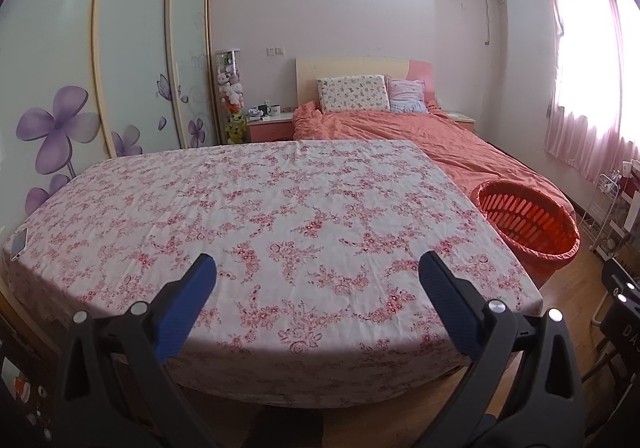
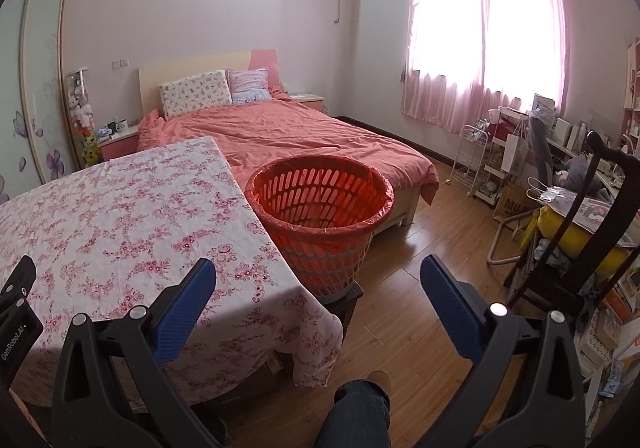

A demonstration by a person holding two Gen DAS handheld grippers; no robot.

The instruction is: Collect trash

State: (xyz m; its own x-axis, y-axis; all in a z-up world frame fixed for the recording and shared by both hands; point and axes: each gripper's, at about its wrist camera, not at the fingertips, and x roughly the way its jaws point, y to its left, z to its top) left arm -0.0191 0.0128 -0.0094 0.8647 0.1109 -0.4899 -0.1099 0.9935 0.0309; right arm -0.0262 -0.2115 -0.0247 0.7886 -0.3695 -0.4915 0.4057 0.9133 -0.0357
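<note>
Both held wide apart and empty: left tongs over the floral tabletop, right tongs toward the orange basket. Basket's base hidden behind the tabletop corner; small pale object at tabletop's left edge too blurred to name.

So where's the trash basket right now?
The red trash basket stands off the floral table's right edge, in front of the bed's foot; it sits at the left wrist view's right side.

Ahead of my left gripper lies the floral-clothed table; the red slotted plastic basket stands right of it, the pink-quilted bed behind.
</note>
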